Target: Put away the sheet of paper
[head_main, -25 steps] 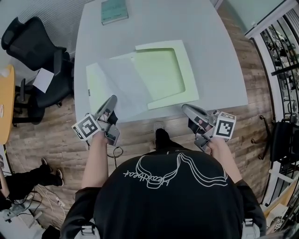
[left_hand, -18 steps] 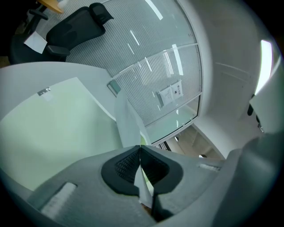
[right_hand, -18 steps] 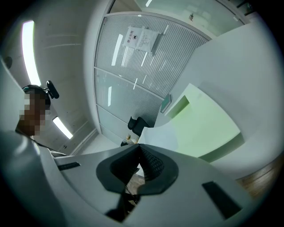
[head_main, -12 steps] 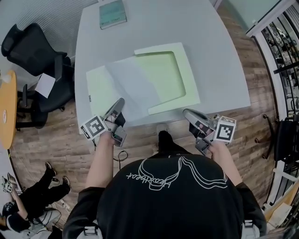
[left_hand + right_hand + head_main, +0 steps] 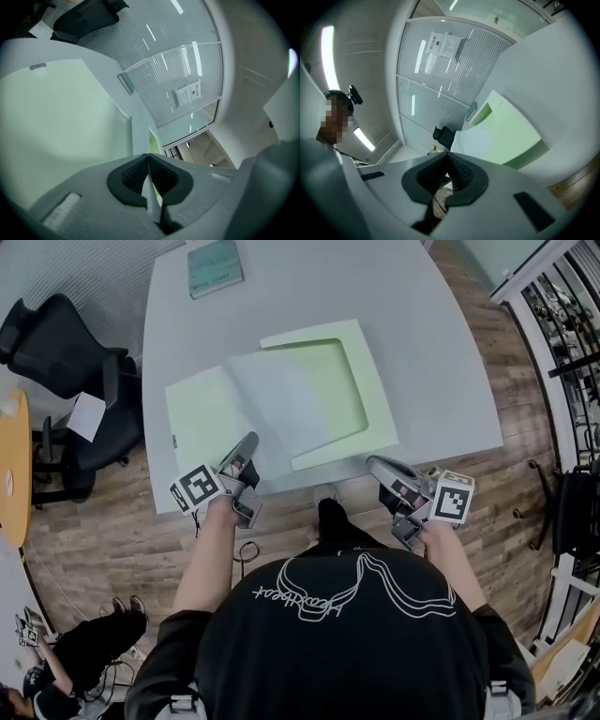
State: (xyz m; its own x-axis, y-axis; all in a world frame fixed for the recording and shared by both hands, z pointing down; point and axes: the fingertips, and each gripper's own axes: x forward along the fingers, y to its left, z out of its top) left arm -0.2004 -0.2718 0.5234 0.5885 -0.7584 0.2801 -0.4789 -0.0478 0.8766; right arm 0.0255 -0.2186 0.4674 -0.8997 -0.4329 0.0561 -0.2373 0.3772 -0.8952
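Note:
An open light-green folder (image 5: 328,381) lies on the grey table (image 5: 422,352). A white sheet of paper (image 5: 281,409) rises at an angle over the folder's middle, with green showing on both sides of it. My left gripper (image 5: 247,442) is at the table's front edge, shut on the sheet's near edge. The left gripper view has the sheet (image 5: 139,126) edge-on, pinched between the pads of that gripper (image 5: 148,157), and the folder (image 5: 61,117) to the left. My right gripper (image 5: 373,463) hovers just off the front edge, shut and empty. Past its tips (image 5: 446,157) lie folder (image 5: 511,131) and sheet (image 5: 471,140).
A teal book (image 5: 214,266) lies at the table's far edge. A black office chair (image 5: 56,343) holding a loose paper (image 5: 86,416) stands left of the table, beside an orange table (image 5: 11,465). A person (image 5: 75,652) sits on the floor at lower left. Shelving (image 5: 572,343) runs along the right.
My left gripper has moved right along the table's front edge with the sheet in it. The sheet has swung to the right, uncovering the folder's left green half. The right gripper has stayed put.

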